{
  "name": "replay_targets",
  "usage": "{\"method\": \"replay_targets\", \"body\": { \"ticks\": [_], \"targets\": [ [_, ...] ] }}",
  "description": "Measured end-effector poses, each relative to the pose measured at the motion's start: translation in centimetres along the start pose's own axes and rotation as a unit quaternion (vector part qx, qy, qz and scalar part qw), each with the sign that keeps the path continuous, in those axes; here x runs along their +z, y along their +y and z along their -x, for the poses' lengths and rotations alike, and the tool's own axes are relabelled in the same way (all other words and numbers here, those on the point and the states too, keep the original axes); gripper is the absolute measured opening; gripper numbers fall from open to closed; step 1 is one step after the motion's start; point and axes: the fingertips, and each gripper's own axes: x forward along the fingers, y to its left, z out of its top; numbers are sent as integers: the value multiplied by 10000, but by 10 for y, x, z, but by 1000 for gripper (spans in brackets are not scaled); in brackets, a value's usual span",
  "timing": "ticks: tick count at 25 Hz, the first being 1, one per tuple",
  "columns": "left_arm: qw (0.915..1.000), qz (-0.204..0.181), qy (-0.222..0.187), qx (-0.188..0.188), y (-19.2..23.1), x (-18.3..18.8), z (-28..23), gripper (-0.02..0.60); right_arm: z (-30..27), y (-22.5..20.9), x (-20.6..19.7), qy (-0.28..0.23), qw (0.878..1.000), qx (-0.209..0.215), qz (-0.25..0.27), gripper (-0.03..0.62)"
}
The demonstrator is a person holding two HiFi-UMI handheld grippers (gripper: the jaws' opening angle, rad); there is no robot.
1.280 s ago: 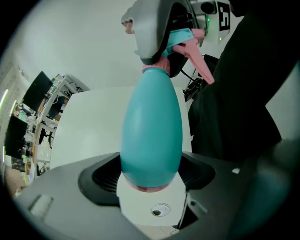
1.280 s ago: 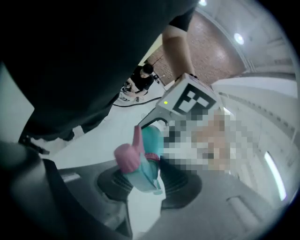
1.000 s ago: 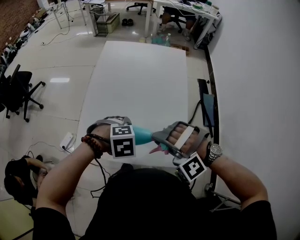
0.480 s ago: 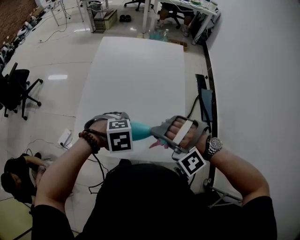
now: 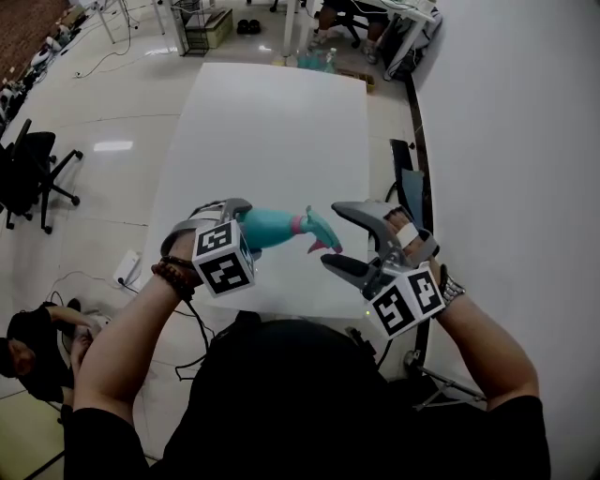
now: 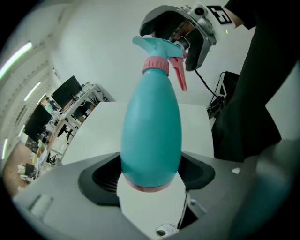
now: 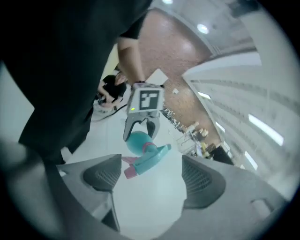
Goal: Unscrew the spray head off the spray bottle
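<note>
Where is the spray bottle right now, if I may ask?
Head view, left of centre: the spray bottle, base in the left claw, spray head pointing at the right claw, whose empty jaws have just opened.

- A long white table is seen stretching away ahead of the left gripper, with its near end passing beneath that gripper.
- The table is carried by a glossy, pale tiled floor, spread out to the gripper's left.
- A black office chair is stood on the floor, well to the gripper's left.
- A white power strip with its cable is laid on the floor near the gripper, to its left.
- A wire rack is set on the floor far beyond the gripper, past the table's far end.
</note>
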Motion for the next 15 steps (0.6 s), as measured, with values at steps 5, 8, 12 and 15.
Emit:
{"method": "replay_targets", "body": {
  "ticks": [5, 8, 12, 15],
  "targets": [
    [9990, -64, 195, 393, 13, -10, -3, 399, 4, -27, 19, -824, 9349, 987, -3308, 433],
    [9977, -260, 340, 535, 13, -9, -3, 399, -12, -29, 12, -629, 9131, 1038, -3893, 430],
    [9963, -351, 409, 663, 17, 1, 1, 399, -33, -17, -6, -32, 9128, 1075, -3940, 343],
    [9951, -423, 505, 738, 20, 3, 4, 399, -38, -15, -9, 70, 9089, 1103, -4021, 249]
  ]
}}
